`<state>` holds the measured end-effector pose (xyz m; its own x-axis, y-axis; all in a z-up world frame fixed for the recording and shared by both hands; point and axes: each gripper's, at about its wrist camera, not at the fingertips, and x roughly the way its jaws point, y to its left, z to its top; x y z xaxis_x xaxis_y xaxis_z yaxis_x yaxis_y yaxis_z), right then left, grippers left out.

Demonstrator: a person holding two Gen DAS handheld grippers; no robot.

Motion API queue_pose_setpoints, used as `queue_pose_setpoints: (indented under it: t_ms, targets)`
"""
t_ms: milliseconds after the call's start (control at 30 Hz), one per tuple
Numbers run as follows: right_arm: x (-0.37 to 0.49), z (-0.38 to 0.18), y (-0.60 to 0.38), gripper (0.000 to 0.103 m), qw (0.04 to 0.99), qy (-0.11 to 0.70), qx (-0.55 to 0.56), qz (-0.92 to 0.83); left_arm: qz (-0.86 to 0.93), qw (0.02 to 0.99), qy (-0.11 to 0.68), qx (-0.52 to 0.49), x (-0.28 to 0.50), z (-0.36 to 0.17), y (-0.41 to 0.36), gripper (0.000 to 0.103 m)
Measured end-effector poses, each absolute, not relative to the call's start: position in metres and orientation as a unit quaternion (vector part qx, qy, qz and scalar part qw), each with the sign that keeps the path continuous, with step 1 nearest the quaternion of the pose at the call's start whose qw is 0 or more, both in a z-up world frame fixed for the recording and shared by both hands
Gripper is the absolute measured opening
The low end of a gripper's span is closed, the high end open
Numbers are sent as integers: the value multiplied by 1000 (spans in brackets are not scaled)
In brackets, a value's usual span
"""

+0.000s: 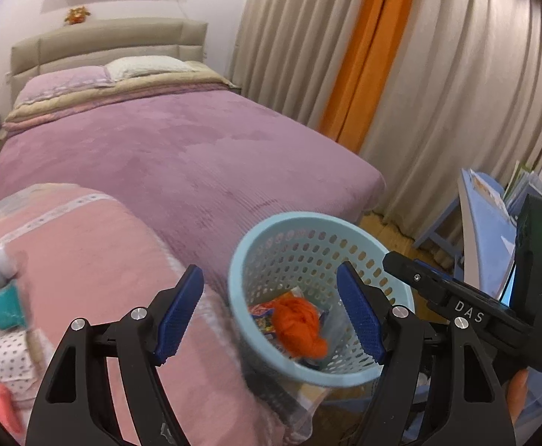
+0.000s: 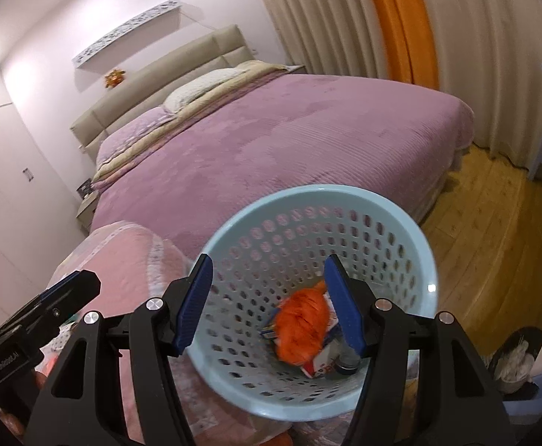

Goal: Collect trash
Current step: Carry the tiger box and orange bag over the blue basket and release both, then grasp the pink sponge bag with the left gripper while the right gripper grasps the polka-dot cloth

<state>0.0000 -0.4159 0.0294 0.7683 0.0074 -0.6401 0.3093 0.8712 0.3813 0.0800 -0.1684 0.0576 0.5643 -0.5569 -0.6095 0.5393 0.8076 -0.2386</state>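
A light blue perforated basket (image 1: pixel 241 260) stands by the foot of the bed; it also shows in the right wrist view (image 2: pixel 429 256). Inside it lie an orange crumpled wad (image 1: pixel 300 325) (image 2: pixel 302 329), colourful wrappers (image 1: pixel 261 314) (image 2: pixel 323 362) and a dark small container (image 2: pixel 345 362). My left gripper (image 1: pixel 271 316) is open and empty, hovering above the basket's left rim. My right gripper (image 2: pixel 269 304) is open and empty, directly over the basket's mouth. The right gripper's black body (image 1: pixel 475 308) shows at the right of the left wrist view.
A bed with a purple cover (image 1: pixel 181 156) fills the background. A pink folded blanket in a clear bag (image 1: pixel 85 260) lies at the left, with small colourful items (image 1: pixel 6 304) beside it. Curtains (image 1: pixel 438 74), a blue stool and board (image 1: pixel 486 230) and wood floor (image 2: pixel 494 223) lie right.
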Motion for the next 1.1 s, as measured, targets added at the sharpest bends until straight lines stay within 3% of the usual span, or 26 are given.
queue_pose_setpoints:
  t_ms: [667,967,1100]
  targets:
    - [28,74,-265,59,935,323,134,55,-160,938,297,-78,30,91,37,72]
    - [52,73,-185,58,931,332,85,129,-90,920,368,-102,33,47,107,72]
    - [65,60,-161,51,915,345,98,185,-94,904,408,-89,36,18,105,72]
